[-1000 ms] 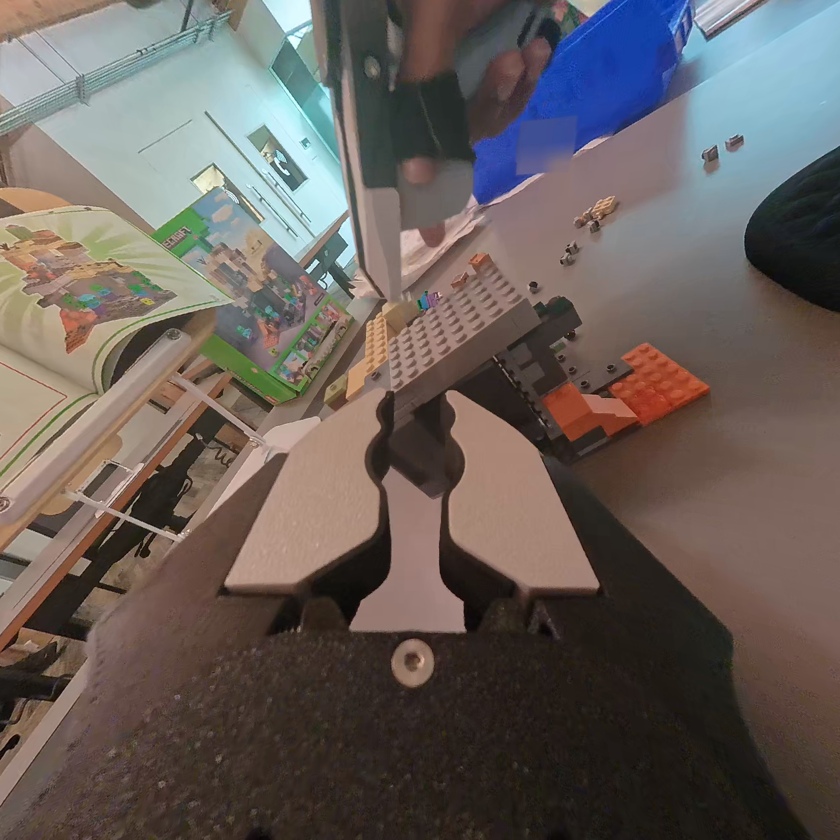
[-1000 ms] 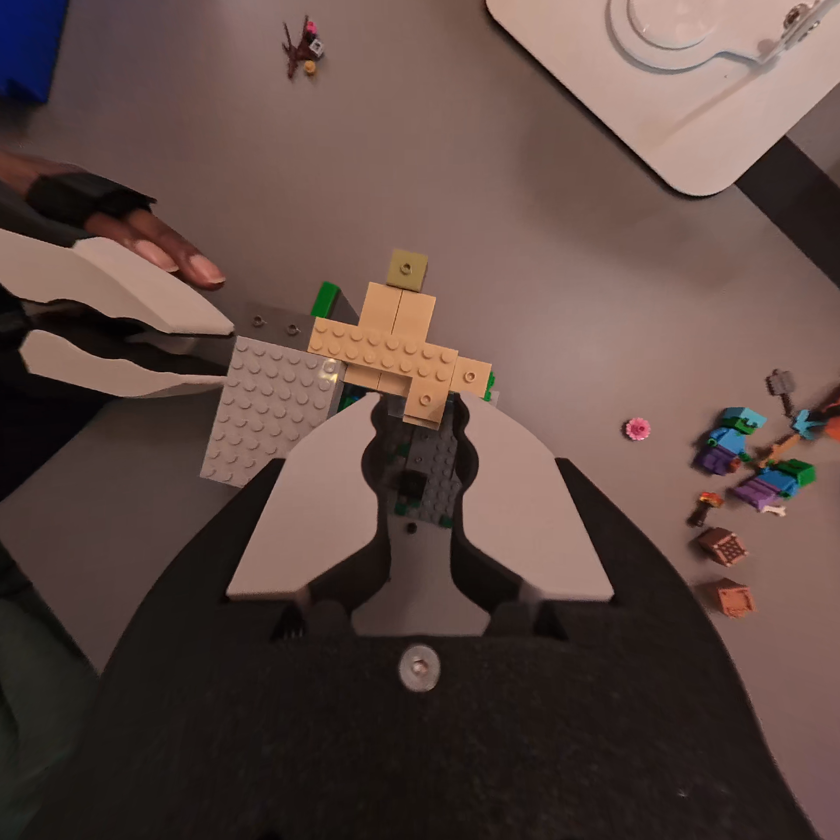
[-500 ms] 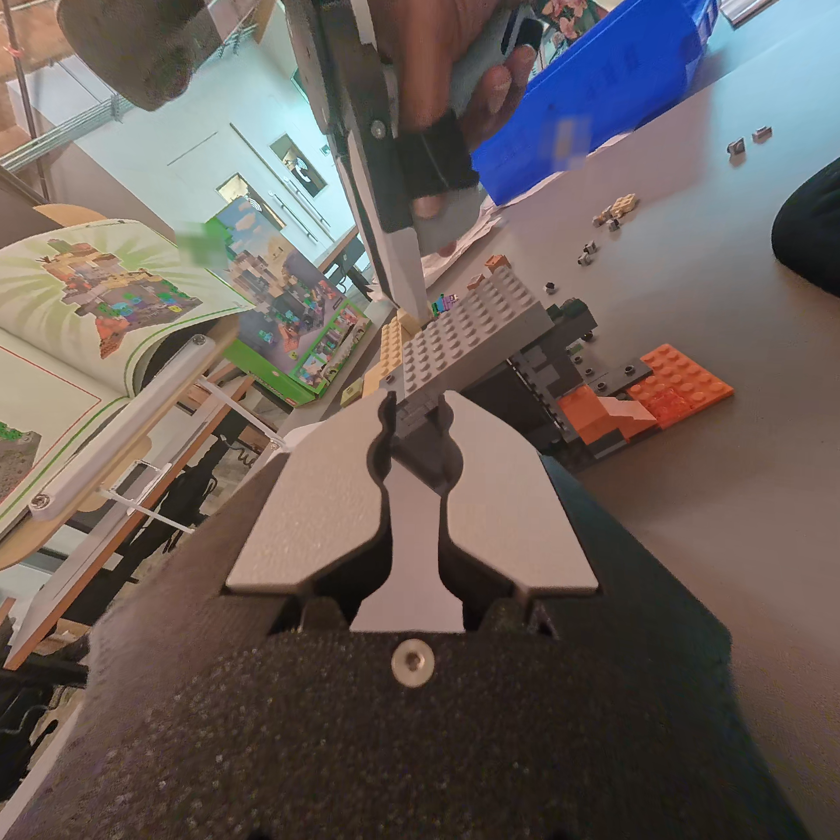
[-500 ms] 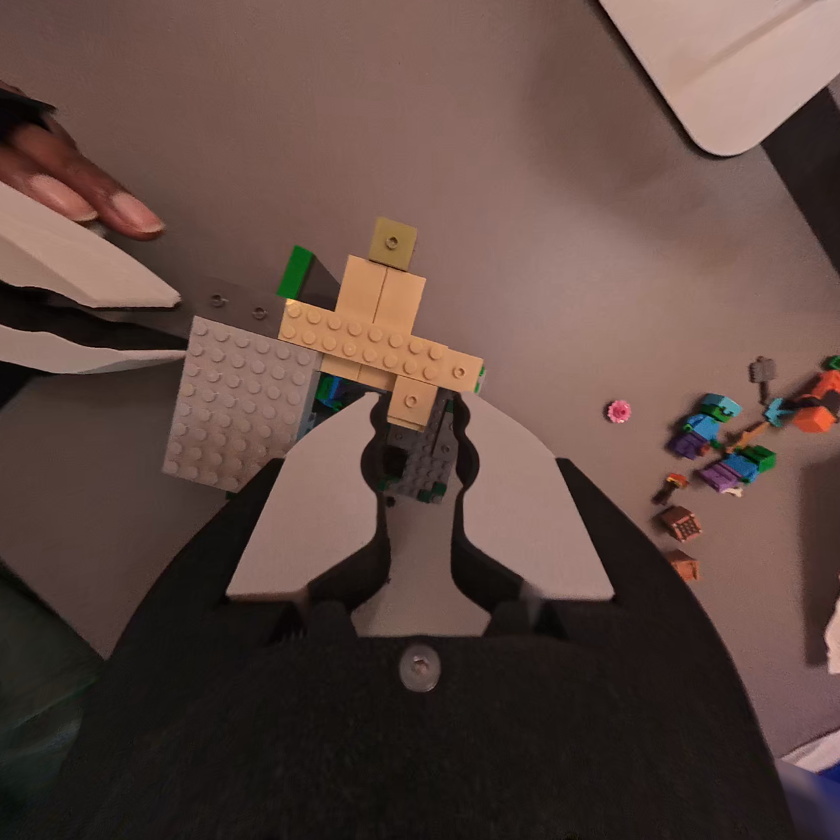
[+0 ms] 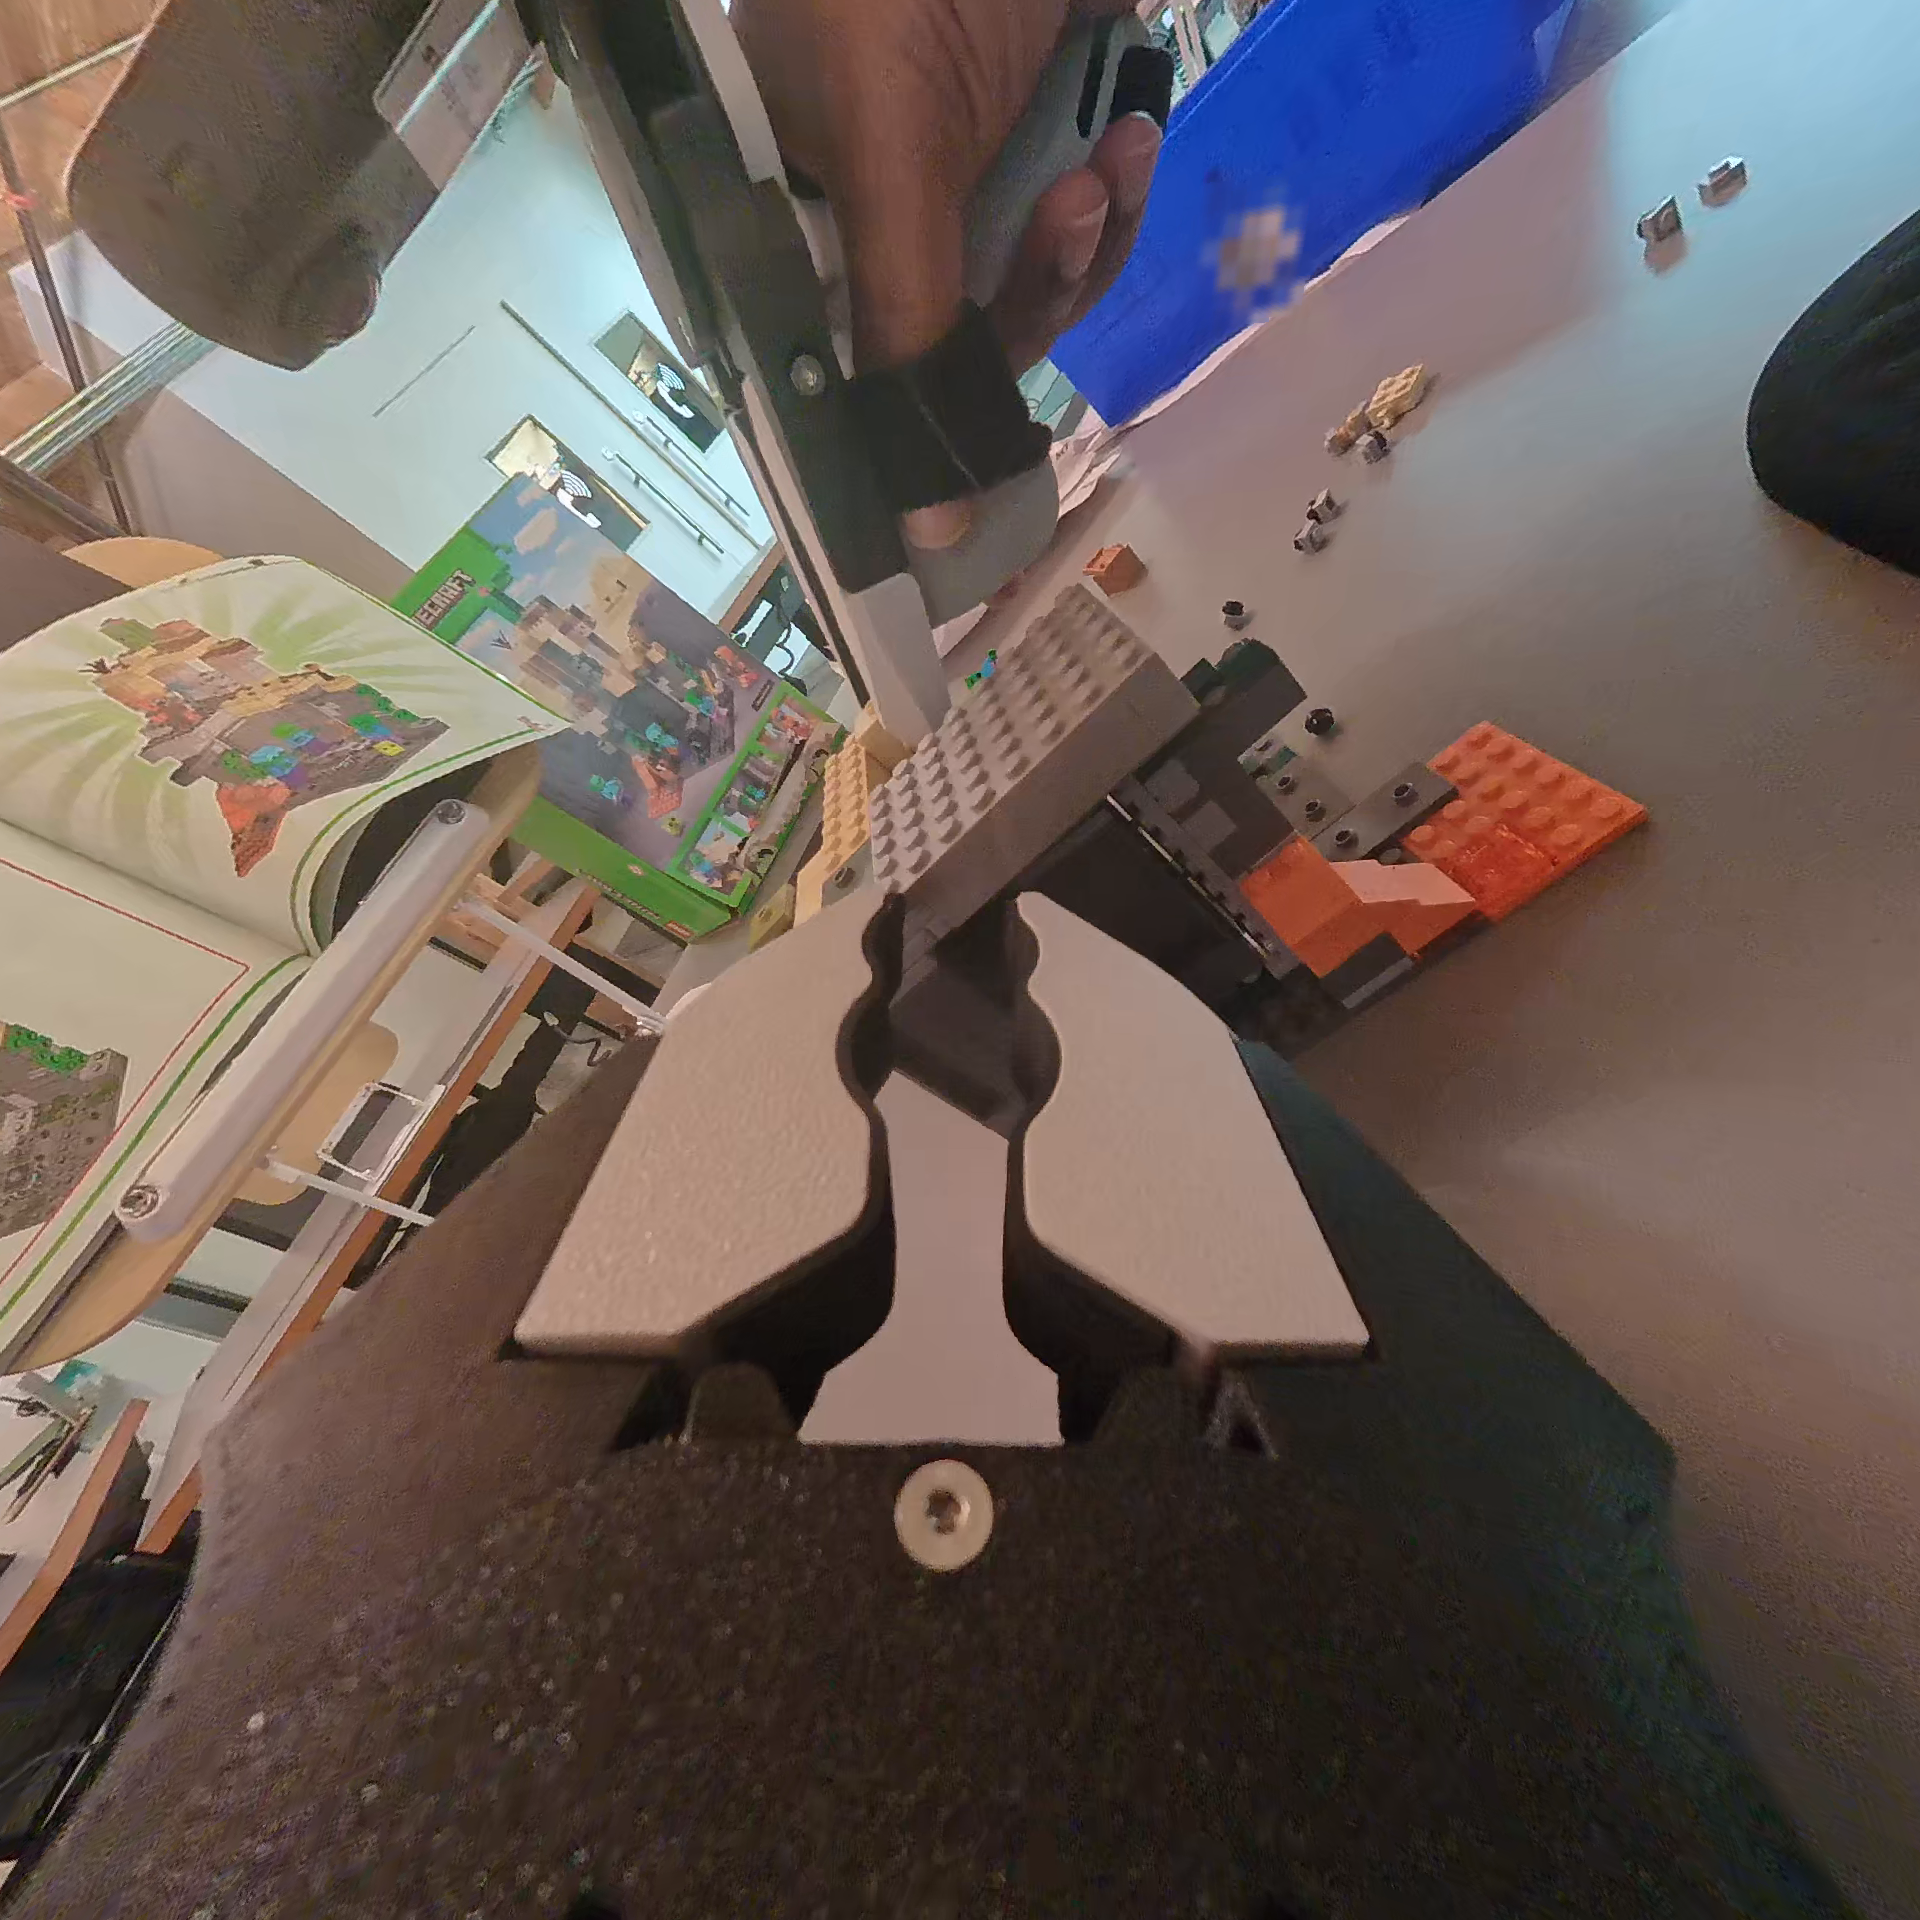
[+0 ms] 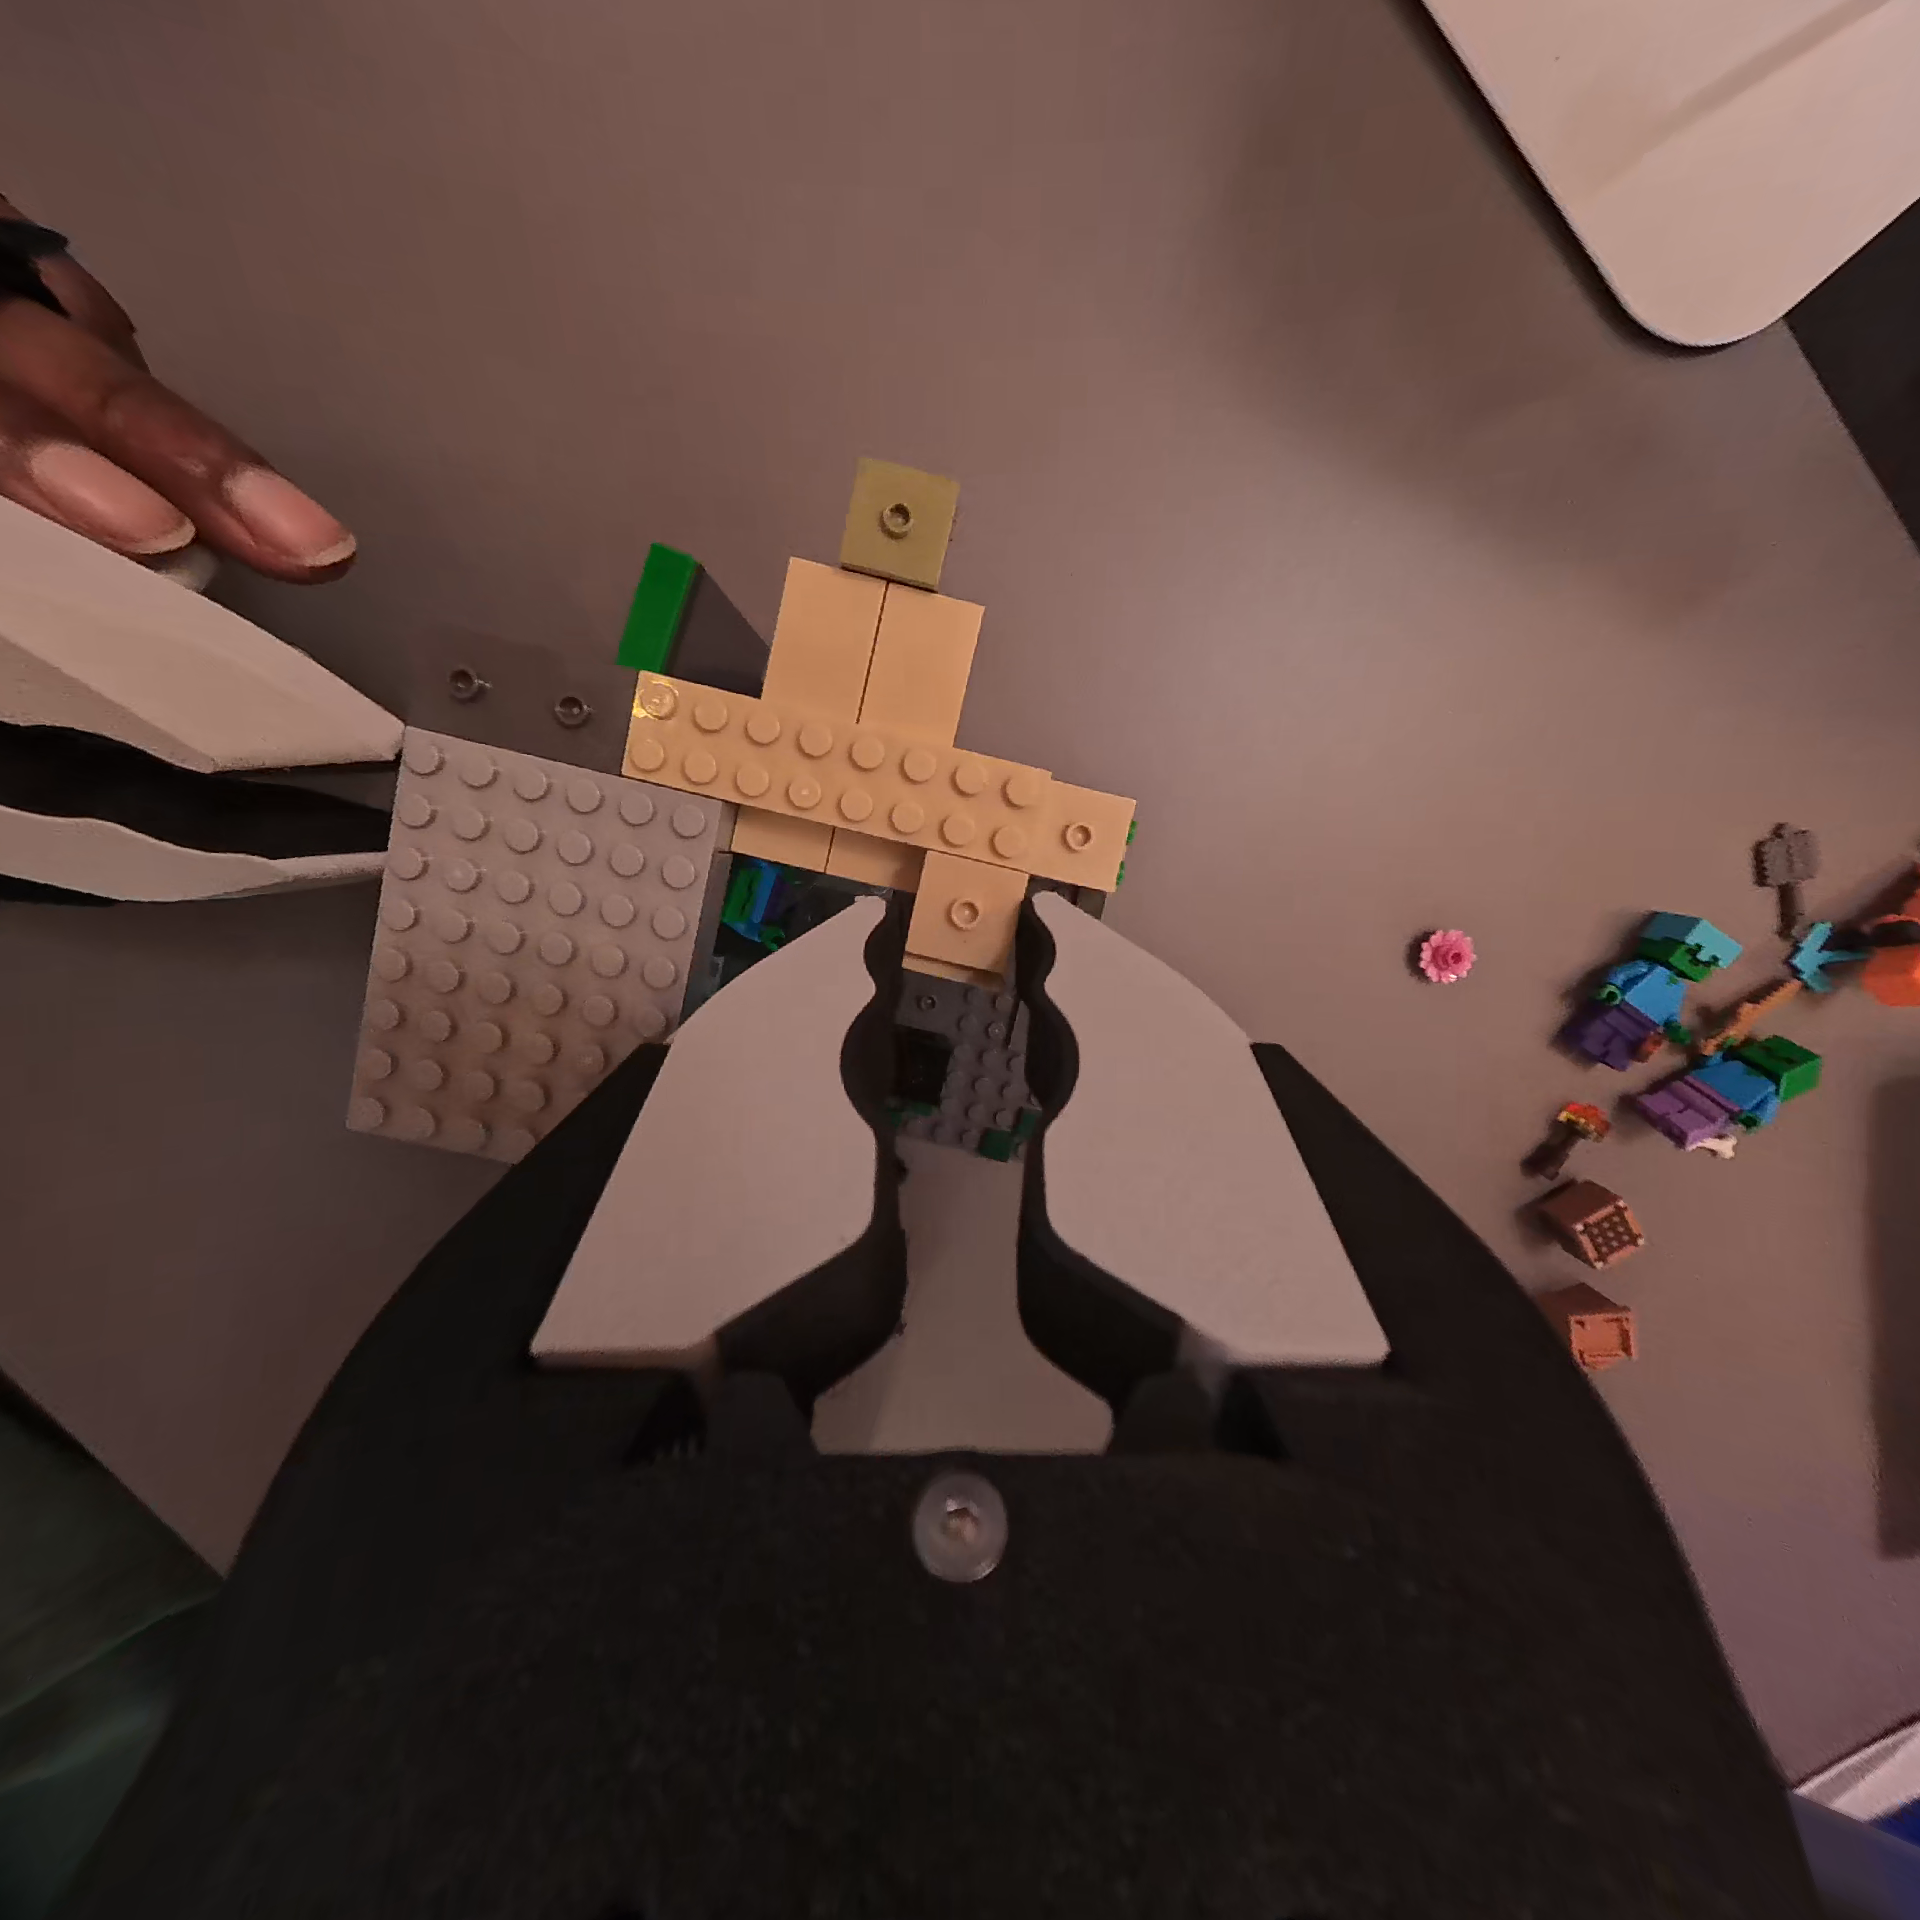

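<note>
The left tool reaches forward at a low slant, its two pale fingers drawn close with only a narrow gap, clamped on the edge of a brick model. The right tool points straight down from above, its fingers likewise nearly together and pinching a tan piece. A bare hand wraps the right tool's handle; fingertips lie along the left tool's side.
</note>
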Demonstrator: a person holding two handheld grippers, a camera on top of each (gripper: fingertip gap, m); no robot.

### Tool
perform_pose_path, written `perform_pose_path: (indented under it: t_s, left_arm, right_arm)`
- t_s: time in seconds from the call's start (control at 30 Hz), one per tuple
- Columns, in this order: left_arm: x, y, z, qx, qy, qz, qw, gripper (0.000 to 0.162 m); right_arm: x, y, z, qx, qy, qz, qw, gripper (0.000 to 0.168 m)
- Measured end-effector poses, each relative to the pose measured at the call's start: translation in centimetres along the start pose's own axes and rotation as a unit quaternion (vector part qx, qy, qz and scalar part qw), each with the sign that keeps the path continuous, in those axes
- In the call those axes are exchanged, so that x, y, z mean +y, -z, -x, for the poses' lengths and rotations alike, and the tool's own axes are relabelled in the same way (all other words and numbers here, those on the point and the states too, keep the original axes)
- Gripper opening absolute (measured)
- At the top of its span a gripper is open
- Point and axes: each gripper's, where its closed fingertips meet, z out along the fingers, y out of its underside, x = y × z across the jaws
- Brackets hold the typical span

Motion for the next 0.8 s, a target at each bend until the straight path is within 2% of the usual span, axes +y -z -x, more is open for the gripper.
perform_pose_path:
  t_s: [0.07,0.17,0.27,0.4,0.5,0.63,0.8]
  left_arm:
    - [0.0,0.0,0.0,0.001,0.002,-0.001,1.0,0.018]
    - [-0.1,0.0,0.1,-0.001,0.003,-0.002,1.0,0.017]
    - [-0.1,0.1,0.3,-0.006,0.001,-0.002,1.0,0.017]
    - [-0.2,0.1,0.2,-0.006,-0.01,-0.002,1.0,0.021]
    - [-0.3,0.0,0.1,-0.022,-0.073,0.008,0.997,0.026]
    - [0.1,-1.0,0.0,-0.051,-0.217,0.04,0.974,0.032]
    - [-0.2,-1.7,-0.1,-0.065,-0.27,0.049,0.959,0.025]
  right_arm:
    - [-0.1,0.1,0.1,-0.007,-0.003,0.0,1.0,0.028]
    - [-0.6,0.4,0.2,-0.018,-0.011,-0.01,1.0,0.028]
    - [-0.6,0.2,0.0,-0.014,-0.008,-0.007,1.0,0.02]
    - [-0.6,0.2,0.0,-0.026,-0.021,-0.016,0.999,0.019]
    - [-0.6,0.2,0.1,-0.031,-0.024,-0.018,0.999,0.018]
    - [-0.6,0.2,0.2,-0.033,-0.018,-0.009,0.999,0.018]
    - [-0.7,0.2,0.5,-0.032,-0.004,-0.002,0.999,0.018]
